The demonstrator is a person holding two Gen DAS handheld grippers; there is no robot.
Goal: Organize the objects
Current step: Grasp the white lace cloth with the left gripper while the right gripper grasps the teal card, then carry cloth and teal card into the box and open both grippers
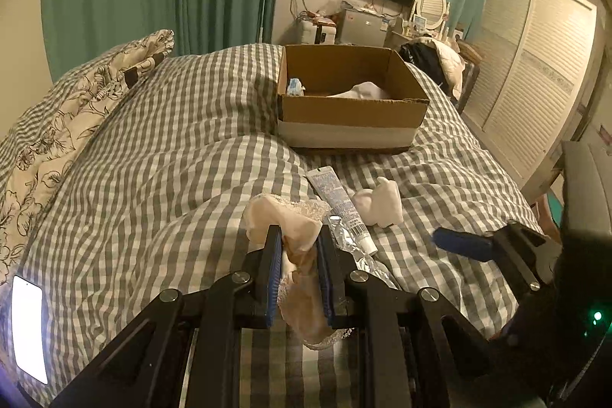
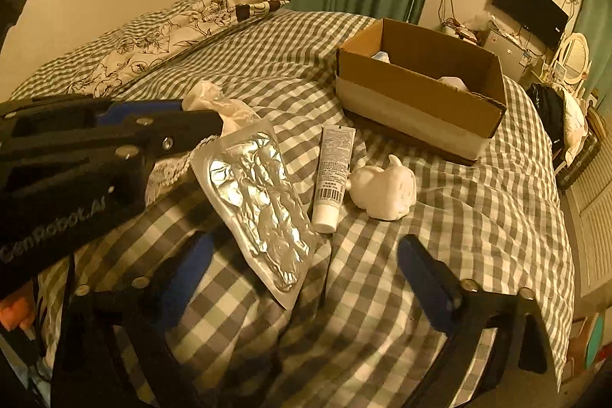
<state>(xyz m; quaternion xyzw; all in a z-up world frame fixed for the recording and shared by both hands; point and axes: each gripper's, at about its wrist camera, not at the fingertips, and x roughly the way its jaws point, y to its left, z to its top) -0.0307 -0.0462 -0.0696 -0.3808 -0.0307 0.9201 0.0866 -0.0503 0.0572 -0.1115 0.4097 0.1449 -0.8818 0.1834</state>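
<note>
My left gripper is shut on a cream lace-edged cloth and holds it just above the checked bed; the cloth also shows in the right wrist view. A silver foil pack, a white tube and a white animal figurine lie on the bed in front of an open cardboard box. The box holds a white cloth and a small blue-white packet. My right gripper is open and empty, low over the bed near the foil pack.
A floral pillow lies at the left. A lit phone rests on the bed's near left. Green curtains, a wall television, a dresser and louvred wardrobe doors stand beyond the bed.
</note>
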